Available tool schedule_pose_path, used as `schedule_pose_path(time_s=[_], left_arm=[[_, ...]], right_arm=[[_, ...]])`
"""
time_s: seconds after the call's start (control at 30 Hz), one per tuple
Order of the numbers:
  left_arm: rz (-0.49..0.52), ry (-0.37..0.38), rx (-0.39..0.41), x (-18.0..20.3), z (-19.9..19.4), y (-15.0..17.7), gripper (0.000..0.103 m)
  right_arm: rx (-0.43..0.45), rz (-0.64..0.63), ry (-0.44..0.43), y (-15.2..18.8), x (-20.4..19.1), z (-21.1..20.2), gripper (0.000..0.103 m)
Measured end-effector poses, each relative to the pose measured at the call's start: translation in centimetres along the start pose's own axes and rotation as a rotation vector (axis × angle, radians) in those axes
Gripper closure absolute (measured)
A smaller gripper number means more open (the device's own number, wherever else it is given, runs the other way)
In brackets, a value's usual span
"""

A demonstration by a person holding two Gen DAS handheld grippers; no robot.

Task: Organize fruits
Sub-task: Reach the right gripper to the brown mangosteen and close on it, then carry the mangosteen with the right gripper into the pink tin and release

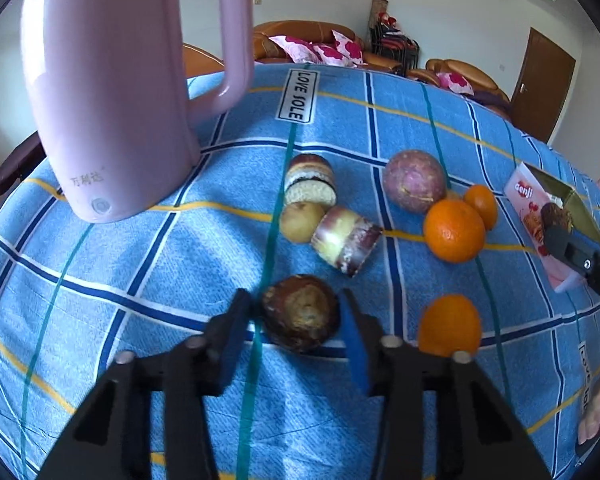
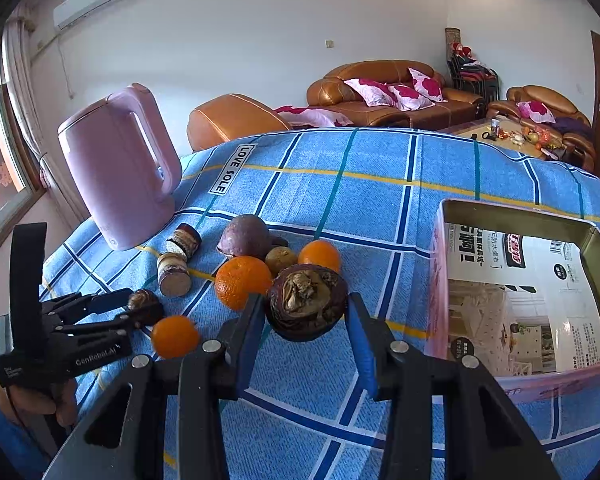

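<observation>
A brown, dried-looking round fruit [image 1: 302,316] lies on the blue checked cloth, and my left gripper [image 1: 296,308] is shut on it, a pad against each side. From the right wrist view the same gripper [image 2: 142,305] shows at the left with that fruit [image 2: 139,298]. My right gripper [image 2: 305,300] is shut on a dark purple fruit [image 2: 306,308] with a brown torn top, held just left of the open tin [image 2: 440,280]. Loose on the cloth lie three oranges [image 1: 454,230] [image 1: 450,326] [image 1: 481,204], a purple round fruit [image 1: 414,180], a small yellowish fruit [image 1: 300,222] and two cut cane pieces [image 1: 310,184] [image 1: 346,242].
A pink electric kettle [image 1: 112,100] stands at the far left of the table. The tin [image 1: 530,196] sits at the right edge, lined with printed paper [image 2: 540,300]. Sofas and a low table stand beyond the far edge. A hand [image 2: 40,400] holds the left gripper.
</observation>
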State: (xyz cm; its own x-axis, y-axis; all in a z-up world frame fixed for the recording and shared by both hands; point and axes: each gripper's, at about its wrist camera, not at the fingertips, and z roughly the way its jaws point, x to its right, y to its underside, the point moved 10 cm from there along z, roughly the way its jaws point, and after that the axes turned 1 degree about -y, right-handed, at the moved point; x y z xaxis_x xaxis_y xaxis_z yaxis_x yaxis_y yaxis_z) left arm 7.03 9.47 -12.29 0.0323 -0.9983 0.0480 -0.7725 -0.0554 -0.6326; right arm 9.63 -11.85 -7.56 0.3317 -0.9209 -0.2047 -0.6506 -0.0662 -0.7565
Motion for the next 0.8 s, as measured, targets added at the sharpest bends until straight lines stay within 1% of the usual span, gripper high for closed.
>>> schedule_pose_path(time_s=[0.1,0.23,0.3,0.4,0.43,0.5,0.67,0.77,0.8], left_arm=[[-0.016,0.002,0.014,-0.2,-0.2,0.0,0.063],[-0.03,0.004,0.111,0.3,-2.2,-0.9,0.063],[-0.032,0.024,0.161,1.3,-3.4,-1.7,0.063],[-0.024,0.051,0.22,2.7,-4.8,-2.9,0.063],[-0.012,0.057,0.243,3.6,-5.4,-3.3,0.063],[0.014,0.064,0.264,5.2,-5.7,-3.9,0.063],[0.063,0.112,0.266,9.7,-5.7,-4.9,0.063],[0.081,0.146,0.267,12.7,-5.4,-5.2,0.063],[0.087,0.158,0.265,13.6,-5.3,-5.1,0.063]], right_arm=[[0.026,-0.002,-0.022,-0.4,-0.4,-0.5,0.059],[0.082,0.007,-0.07,-1.2,-0.7,-2.0,0.059],[0.111,0.012,-0.094,-1.8,-0.8,-2.7,0.059],[0.16,0.009,-0.098,-2.6,-0.6,-4.0,0.059],[0.177,0.007,-0.088,-2.8,-0.3,-4.4,0.059],[0.203,0.002,-0.056,-3.0,0.5,-5.2,0.059],[0.256,0.018,0.063,-3.4,4.9,-7.0,0.059],[0.274,0.015,0.179,-3.1,9.0,-8.3,0.059],[0.275,0.023,0.205,-2.9,10.3,-8.7,0.059]])
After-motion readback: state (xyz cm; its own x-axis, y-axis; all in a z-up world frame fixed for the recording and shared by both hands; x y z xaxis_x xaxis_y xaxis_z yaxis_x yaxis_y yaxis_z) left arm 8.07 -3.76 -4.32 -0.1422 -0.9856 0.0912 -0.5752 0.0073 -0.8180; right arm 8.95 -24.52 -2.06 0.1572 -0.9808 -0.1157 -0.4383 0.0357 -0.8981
